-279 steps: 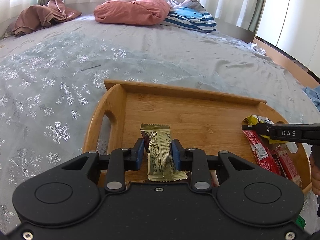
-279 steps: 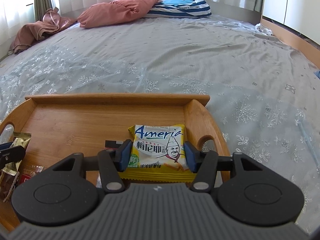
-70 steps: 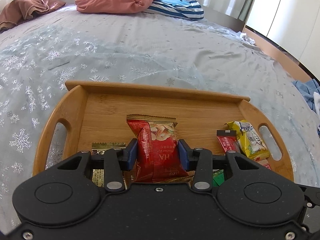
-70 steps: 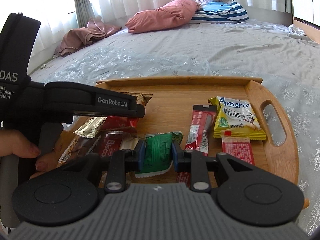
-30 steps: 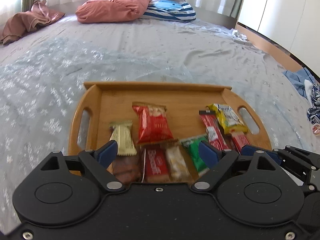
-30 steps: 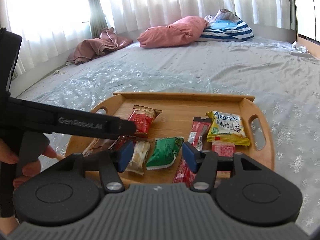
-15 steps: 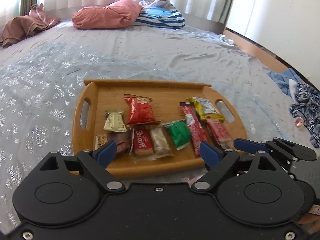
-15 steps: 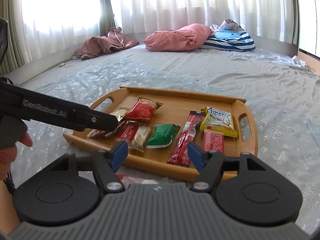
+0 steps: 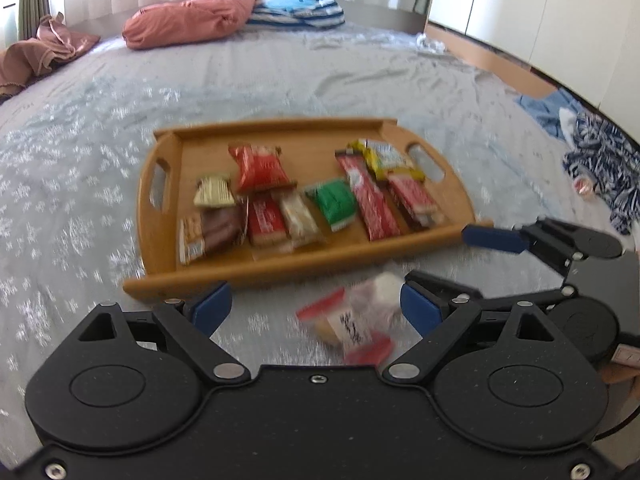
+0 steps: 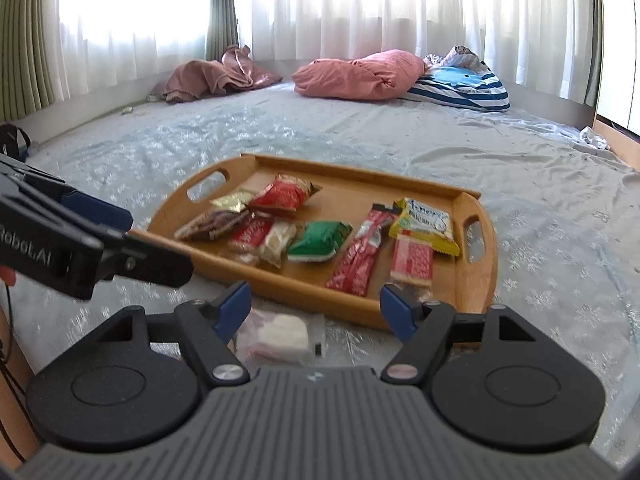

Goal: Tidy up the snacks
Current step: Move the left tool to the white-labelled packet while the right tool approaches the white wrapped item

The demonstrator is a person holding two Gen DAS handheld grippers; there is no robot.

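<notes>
A wooden tray [image 9: 168,280] [image 10: 486,280] lies on the bed with several snack packs laid out in it: a red bag [image 9: 260,166] [image 10: 282,196], a green pack [image 9: 334,202] [image 10: 320,240], a yellow packet [image 9: 386,158] [image 10: 426,220] and a long red stick [image 9: 370,200] [image 10: 360,256]. One clear-wrapped snack [image 9: 352,322] [image 10: 280,336] lies on the sheet in front of the tray. My left gripper [image 9: 316,306] hangs open above that snack, touching nothing. My right gripper [image 10: 316,304] has its jaws opening, with nothing between them.
The bed has a pale snowflake sheet [image 9: 80,184]. At its far end are a pink pillow [image 10: 360,74], a striped blue cushion [image 10: 460,82] and a pink garment [image 10: 212,76]. Blue clothes [image 9: 600,160] lie off the bed's right edge. White curtains [image 10: 360,4] hang behind.
Both grippers have pulled back from the tray, which now looks smaller and farther. The clear-wrapped snack on the sheet has come into view. The right jaws stand wider.
</notes>
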